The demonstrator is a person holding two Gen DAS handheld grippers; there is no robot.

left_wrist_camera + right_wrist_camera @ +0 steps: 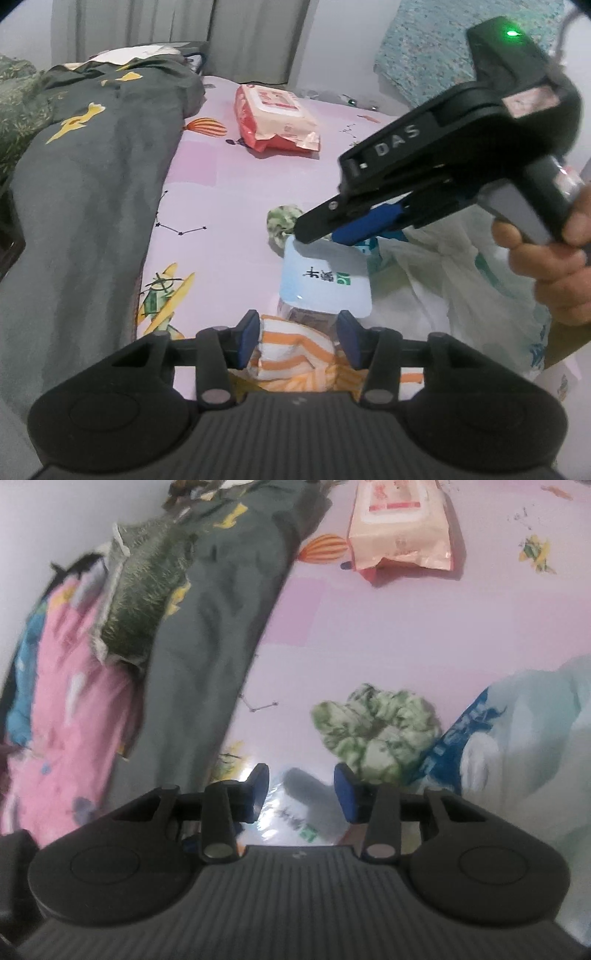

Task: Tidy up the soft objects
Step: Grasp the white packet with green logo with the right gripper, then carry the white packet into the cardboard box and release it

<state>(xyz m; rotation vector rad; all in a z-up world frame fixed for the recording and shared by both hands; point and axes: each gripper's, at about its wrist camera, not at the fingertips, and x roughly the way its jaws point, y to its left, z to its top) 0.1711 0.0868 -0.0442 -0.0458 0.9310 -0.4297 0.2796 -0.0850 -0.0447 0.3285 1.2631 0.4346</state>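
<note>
My left gripper [298, 339] is open, its blue pads on either side of an orange-and-white striped cloth [295, 356] on the pink bed sheet [229, 184]. Just beyond lies a pale blue wipes pack [325, 280] with green print. My right gripper [325, 227] hovers over the pack's far end; in its own view [301, 794] it is open above the pack [291, 819]. A green-and-white scrunchie [376, 731] lies just past it, also visible in the left wrist view [282, 221].
A dark green quilt [92, 177] with yellow prints fills the left side. A red-and-pink wipes pack [277, 118] lies farther back. A white plastic bag [454, 288] with blue print sits to the right. Pink clothing [66, 709] lies at far left.
</note>
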